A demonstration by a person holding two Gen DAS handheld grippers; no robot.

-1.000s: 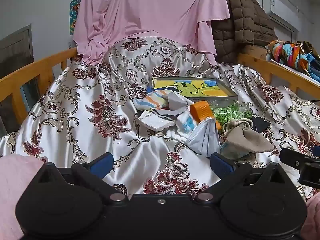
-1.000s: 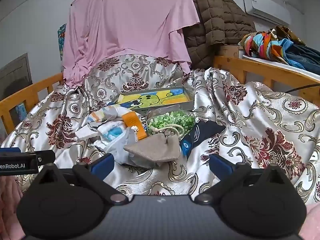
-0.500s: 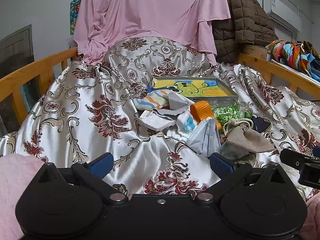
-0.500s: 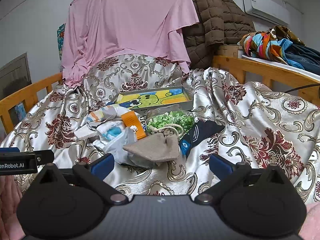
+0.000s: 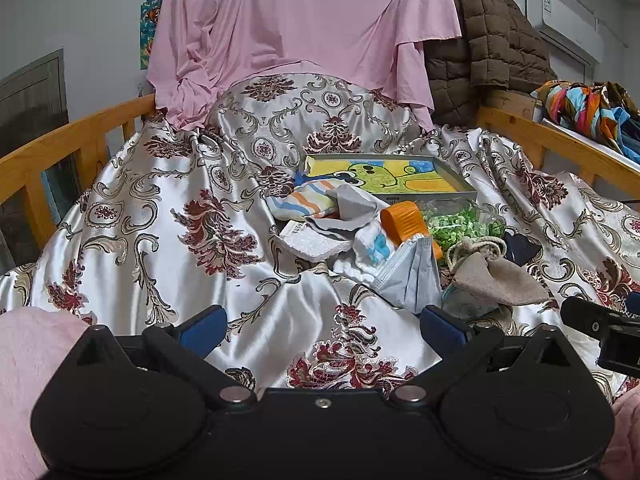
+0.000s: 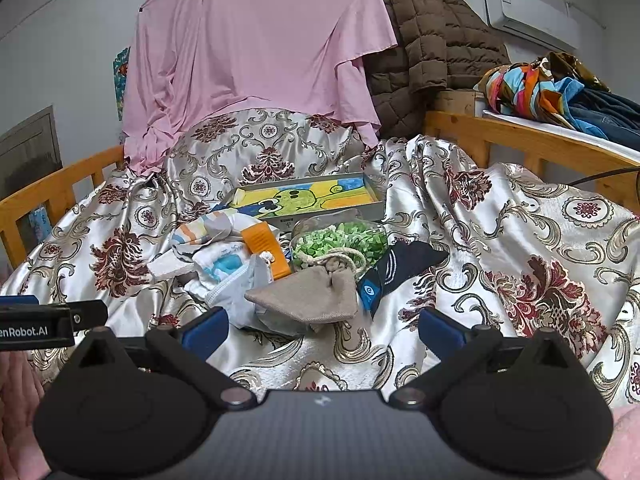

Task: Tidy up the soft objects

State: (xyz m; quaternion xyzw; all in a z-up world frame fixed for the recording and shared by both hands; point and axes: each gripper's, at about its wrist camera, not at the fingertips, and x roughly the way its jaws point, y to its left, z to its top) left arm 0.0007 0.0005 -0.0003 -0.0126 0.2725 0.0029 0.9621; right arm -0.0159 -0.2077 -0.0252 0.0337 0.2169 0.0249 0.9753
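A heap of soft items lies mid-bed on the floral satin cover: a grey face mask (image 5: 412, 280) (image 6: 240, 296), a beige drawstring pouch (image 5: 496, 276) (image 6: 312, 292), a striped cloth (image 5: 300, 204) (image 6: 204, 228), a white-and-blue cloth (image 6: 220, 264), an orange piece (image 5: 404, 220) (image 6: 266, 248), a bag of green bits (image 5: 460, 224) (image 6: 340, 240) and a dark sock (image 6: 400, 268). Behind them sits a shallow tray (image 5: 460, 180) (image 6: 372, 192) with a yellow cartoon picture. My left gripper (image 5: 322, 330) is open, short of the heap. My right gripper (image 6: 322, 328) is open just before the pouch.
Wooden bed rails (image 5: 72, 140) (image 6: 520, 140) run along both sides. A pink sheet (image 6: 248, 52) and a brown quilted jacket (image 6: 432, 40) hang at the head. Colourful clothes (image 6: 540, 88) pile on a shelf at right. Pink fabric (image 5: 24, 380) lies at the near left.
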